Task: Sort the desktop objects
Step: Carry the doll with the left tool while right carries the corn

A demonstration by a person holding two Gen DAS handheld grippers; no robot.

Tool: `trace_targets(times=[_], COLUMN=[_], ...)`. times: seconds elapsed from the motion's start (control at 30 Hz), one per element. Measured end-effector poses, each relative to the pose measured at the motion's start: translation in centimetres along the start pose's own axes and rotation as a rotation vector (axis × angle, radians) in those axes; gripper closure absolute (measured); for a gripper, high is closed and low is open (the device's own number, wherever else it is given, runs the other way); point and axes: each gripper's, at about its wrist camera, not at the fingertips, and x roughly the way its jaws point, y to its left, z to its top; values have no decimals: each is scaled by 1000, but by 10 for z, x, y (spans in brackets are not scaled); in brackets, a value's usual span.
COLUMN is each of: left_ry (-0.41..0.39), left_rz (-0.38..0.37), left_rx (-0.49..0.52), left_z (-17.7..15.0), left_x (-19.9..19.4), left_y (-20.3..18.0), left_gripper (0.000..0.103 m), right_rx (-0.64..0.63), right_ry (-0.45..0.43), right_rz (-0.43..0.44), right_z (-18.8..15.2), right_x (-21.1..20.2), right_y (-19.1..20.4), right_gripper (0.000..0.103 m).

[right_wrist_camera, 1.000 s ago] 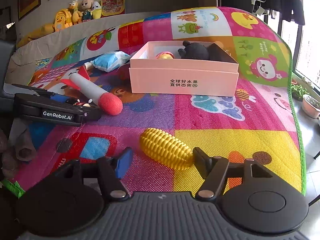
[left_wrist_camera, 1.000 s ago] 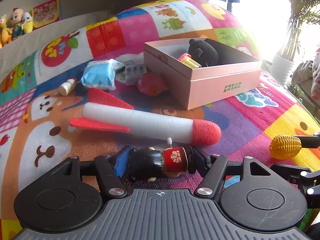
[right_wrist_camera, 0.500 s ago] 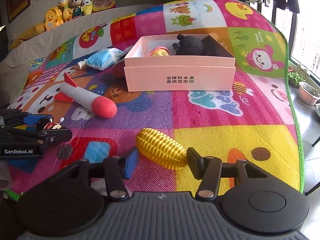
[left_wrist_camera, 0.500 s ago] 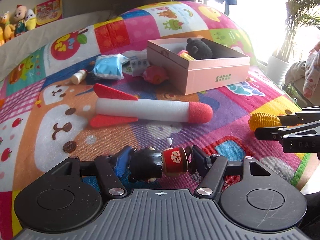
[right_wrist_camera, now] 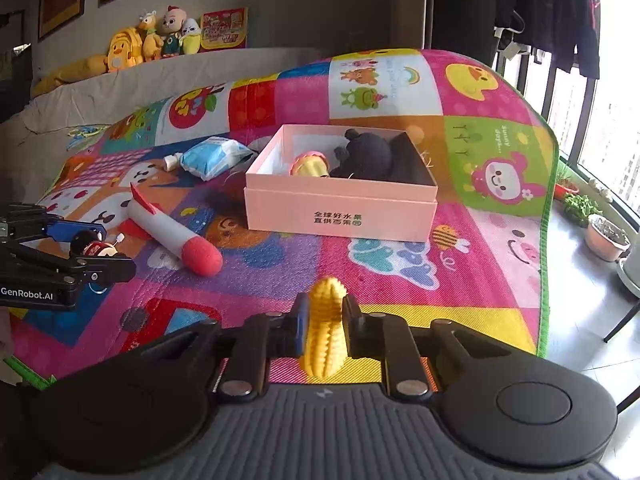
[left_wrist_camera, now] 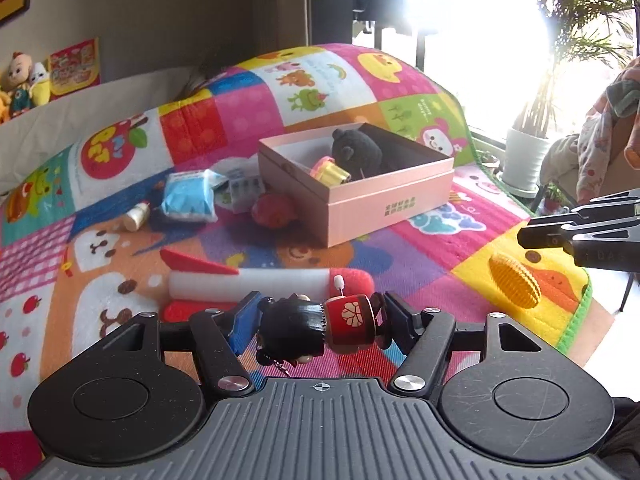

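My left gripper (left_wrist_camera: 320, 320) is shut on a small doll (left_wrist_camera: 316, 330) with a black head and a red body, held sideways above the play mat; in the right wrist view the doll (right_wrist_camera: 94, 246) shows at the far left. My right gripper (right_wrist_camera: 325, 312) is shut on a yellow toy corn cob (right_wrist_camera: 326, 332), which stands on end between the pads, clear of the mat. From the left wrist view the corn cob (left_wrist_camera: 514, 284) hangs under the right gripper (left_wrist_camera: 532, 236). The pink box (right_wrist_camera: 340, 216) sits open ahead, holding a black plush (right_wrist_camera: 366, 154) and a yellow-pink toy (right_wrist_camera: 310, 164).
A foam rocket (right_wrist_camera: 172, 236) with a red nose lies on the mat between the grippers and the box. A blue packet (right_wrist_camera: 212, 156), a small bottle (left_wrist_camera: 136, 216) and a red toy (left_wrist_camera: 274, 210) lie left of the box. Potted plants (right_wrist_camera: 606, 238) stand on the floor past the mat's right edge.
The right gripper closed on the corn cob and lifted it off the mat, turning it on end. The left gripper rose with the doll still in it.
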Motion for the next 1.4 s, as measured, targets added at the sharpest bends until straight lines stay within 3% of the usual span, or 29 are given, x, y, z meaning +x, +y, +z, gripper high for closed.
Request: trace_targets(times=[0.2,0.23,0.3,0.37,0.57,0.63,0.73,0.8,1.0,1.2,1.4], left_ry=[-5,10,45,75,117,118,111,116,133,157,168], left_rz=[-11,-19,-20,-15,-1,-5,-7,-3,-25,-120,-148], left_rx=[1,0,3,-2,-64,-67,-42,-18,13,56,64], left_z=[6,2,-8,-17,-31,-33,-34,-37,-43,-45,-49], left_x=[12,14,20,23,25,23,16,13,3,-10,-13], left_y=[-6,-6,-6,-3,13,13,9,6,-1,-6,-5], left_gripper=[32,32,32,32,32,30,17,15,15,12,8], right_rx=[-15,-26,-40,-54,-46,-2,32,28,-1,9,2], right_ry=[-24,-18,-5,6,57,73,94,99,98,101,108], right_rz=[-36,-36,-29,-31,-35,-31,-25,-21,-32,-26,-15], right_z=[5,2,-6,-17,-35,-35,-33,-34,-34,-33,-37], right_x=[-3,-1,2,6,21,28,36,38,35,30,31], right_y=[-15,-15,-13,-10,-11,-15,-16,-12,-4,-5,-4], right_gripper=[86,81,47,39,39,45,63,72,72,72,72])
